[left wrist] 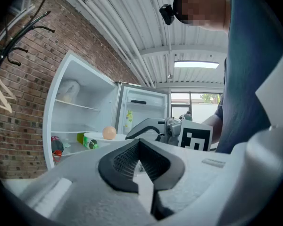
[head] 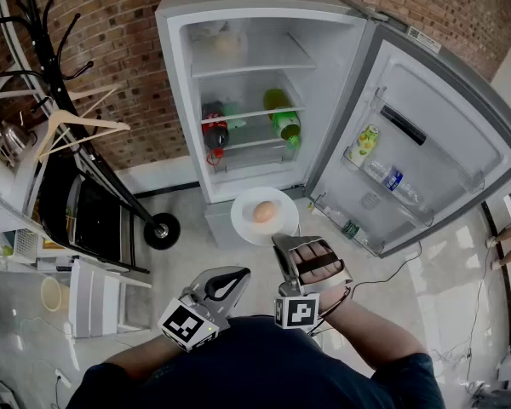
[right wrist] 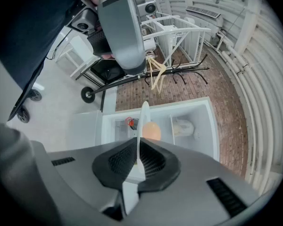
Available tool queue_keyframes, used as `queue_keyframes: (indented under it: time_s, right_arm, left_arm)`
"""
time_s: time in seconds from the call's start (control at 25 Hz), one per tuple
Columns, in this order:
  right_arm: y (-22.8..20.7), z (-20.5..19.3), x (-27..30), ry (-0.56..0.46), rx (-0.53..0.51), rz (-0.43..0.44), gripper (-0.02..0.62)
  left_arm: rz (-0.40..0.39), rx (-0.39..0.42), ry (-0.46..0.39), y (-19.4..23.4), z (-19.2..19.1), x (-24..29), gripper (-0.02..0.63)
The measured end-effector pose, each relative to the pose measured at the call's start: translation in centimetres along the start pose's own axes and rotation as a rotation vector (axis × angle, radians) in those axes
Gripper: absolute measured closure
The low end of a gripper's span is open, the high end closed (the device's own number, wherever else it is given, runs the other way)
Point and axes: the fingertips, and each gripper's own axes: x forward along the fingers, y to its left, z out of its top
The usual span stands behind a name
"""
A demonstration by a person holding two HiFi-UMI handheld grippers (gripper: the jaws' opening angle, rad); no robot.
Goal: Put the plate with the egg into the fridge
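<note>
A white plate (head: 249, 217) with a brown egg (head: 265, 212) on it hangs level in front of the open fridge (head: 206, 92), just below its lowest shelf. My right gripper (head: 282, 242) is shut on the plate's near rim. In the right gripper view the plate (right wrist: 143, 119) shows edge-on between the pads, the egg (right wrist: 151, 131) beyond it. My left gripper (head: 238, 274) hovers left of and behind the plate, shut with nothing in it. From the left gripper view the plate (left wrist: 95, 136), the egg (left wrist: 109, 133) and the right gripper (left wrist: 148, 128) appear ahead of my left gripper (left wrist: 140, 147).
The fridge door (head: 447, 156) stands swung out to the right with bottles (head: 393, 180) in its racks. A red-capped bottle (head: 215, 131) and a green bottle (head: 284, 116) lie on the shelves. A coat rack with a hanger (head: 72, 130) and a black wheeled cart (head: 98, 220) stand at left.
</note>
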Motion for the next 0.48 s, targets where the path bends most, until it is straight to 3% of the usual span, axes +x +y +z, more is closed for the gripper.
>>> queue_keyframes:
  time_s: [0.48]
  right_arm:
    - [-0.07,-0.68,-0.04,-0.003,0.001,-0.007,0.575]
  left_arm:
    - [-0.001,0.006,0.012,-0.75,-0.41,0.38,0.604]
